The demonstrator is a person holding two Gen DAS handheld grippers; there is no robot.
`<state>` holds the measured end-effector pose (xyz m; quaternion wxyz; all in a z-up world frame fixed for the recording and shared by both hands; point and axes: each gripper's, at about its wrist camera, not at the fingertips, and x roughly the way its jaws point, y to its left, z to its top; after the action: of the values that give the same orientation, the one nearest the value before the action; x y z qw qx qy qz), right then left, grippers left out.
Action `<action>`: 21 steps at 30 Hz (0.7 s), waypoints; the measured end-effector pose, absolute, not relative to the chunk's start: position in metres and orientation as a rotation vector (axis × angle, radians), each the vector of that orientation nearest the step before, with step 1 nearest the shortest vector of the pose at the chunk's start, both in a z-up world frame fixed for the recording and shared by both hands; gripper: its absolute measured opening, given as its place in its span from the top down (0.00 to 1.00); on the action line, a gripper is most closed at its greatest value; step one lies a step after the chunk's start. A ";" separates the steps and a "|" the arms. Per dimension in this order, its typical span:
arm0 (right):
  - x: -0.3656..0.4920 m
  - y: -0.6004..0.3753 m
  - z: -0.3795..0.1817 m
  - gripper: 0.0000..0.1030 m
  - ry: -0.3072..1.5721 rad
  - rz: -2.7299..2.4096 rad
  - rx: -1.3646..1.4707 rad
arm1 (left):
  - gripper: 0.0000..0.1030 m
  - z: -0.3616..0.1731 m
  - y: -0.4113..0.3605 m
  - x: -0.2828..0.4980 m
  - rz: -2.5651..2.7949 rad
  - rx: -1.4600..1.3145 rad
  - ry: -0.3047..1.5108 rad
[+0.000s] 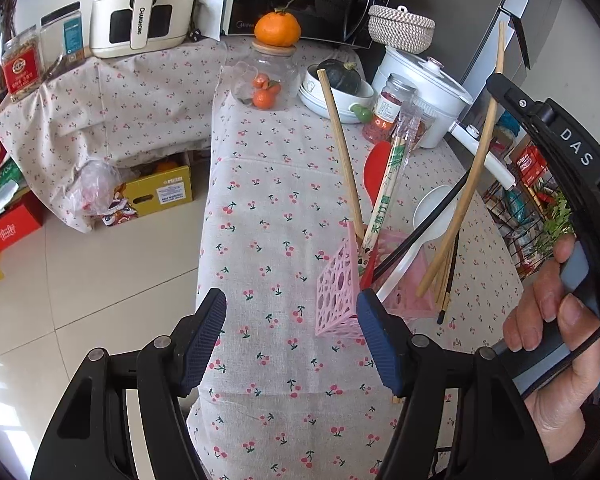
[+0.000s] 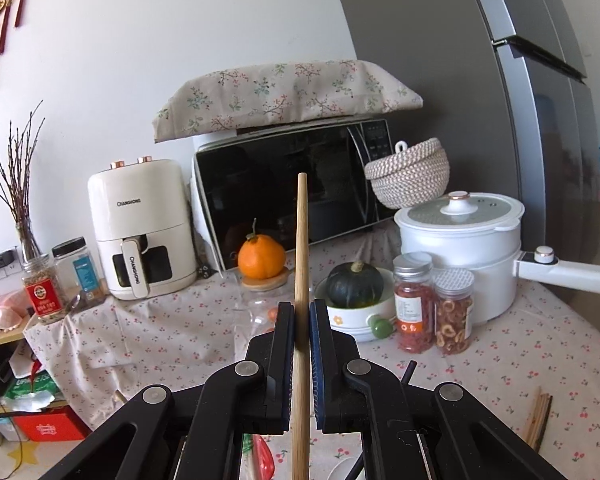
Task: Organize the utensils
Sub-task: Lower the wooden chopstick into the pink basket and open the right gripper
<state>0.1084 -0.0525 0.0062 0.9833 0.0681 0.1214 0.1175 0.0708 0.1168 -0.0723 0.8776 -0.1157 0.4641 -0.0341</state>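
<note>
Left wrist view: the left hand-held gripper gapes wide and empty over the desk; the pink holder, right of centre, already carries one wooden chopstick.

Right wrist view: the right hand-held gripper clamps one chopstick upright at centre. Lower it tip-first, releasing only once inside.
</note>
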 end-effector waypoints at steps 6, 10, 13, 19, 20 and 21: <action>0.107 -0.051 -0.009 0.93 0.301 0.261 0.128 | 0.32 -0.070 0.115 0.070 -0.080 -0.242 0.965; 0.102 -0.061 -0.006 0.73 0.348 0.284 0.137 | 0.32 -0.068 0.111 0.070 -0.091 -0.233 0.966; 0.098 -0.075 -0.002 0.54 0.399 0.298 0.170 | 0.29 -0.068 0.107 0.069 -0.092 -0.225 0.964; 0.092 -0.117 0.005 0.27 0.484 0.274 0.218 | 0.19 -0.066 0.094 0.065 -0.104 -0.201 0.961; 0.092 -0.124 0.005 0.24 0.496 0.270 0.222 | 0.17 -0.066 0.091 0.064 -0.107 -0.194 0.963; 0.092 -0.131 0.005 0.21 0.508 0.265 0.224 | 0.16 -0.067 0.088 0.063 -0.111 -0.186 0.965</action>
<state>0.0915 -0.1313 0.0052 0.9531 0.1105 0.2498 0.1302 0.0635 0.0883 -0.0668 0.8802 -0.0893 0.4631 -0.0531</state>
